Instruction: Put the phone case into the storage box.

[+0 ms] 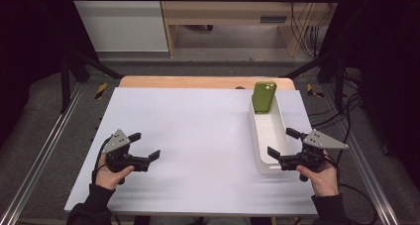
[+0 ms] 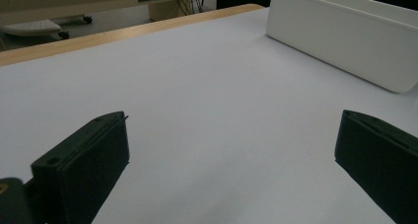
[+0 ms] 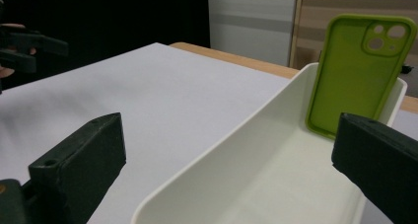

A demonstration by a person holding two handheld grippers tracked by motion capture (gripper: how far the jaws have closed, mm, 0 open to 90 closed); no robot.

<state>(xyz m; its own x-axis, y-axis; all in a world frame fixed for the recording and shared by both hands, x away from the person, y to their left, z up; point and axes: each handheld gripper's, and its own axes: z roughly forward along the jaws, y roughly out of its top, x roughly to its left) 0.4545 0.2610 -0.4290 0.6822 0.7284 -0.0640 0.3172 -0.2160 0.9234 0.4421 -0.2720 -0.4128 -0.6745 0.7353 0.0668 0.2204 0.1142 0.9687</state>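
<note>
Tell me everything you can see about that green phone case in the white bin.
The lime-green phone case looks like soft matte rubber or silicone, empty, with a raised rim and a corner camera cutout holding two large round holes and a smaller one. It stands nearly upright, leaning against the far end wall of the long white plastic bin, its lower edge resting inside the bin. Its top rises above the rim. Neither gripper touches it.

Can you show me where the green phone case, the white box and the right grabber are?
green phone case (image 3: 352,81), right gripper view, middle of its back.
white box (image 1: 262,153), high view, its left wall.
right gripper (image 1: 283,142), high view, between its open jaws.
</note>
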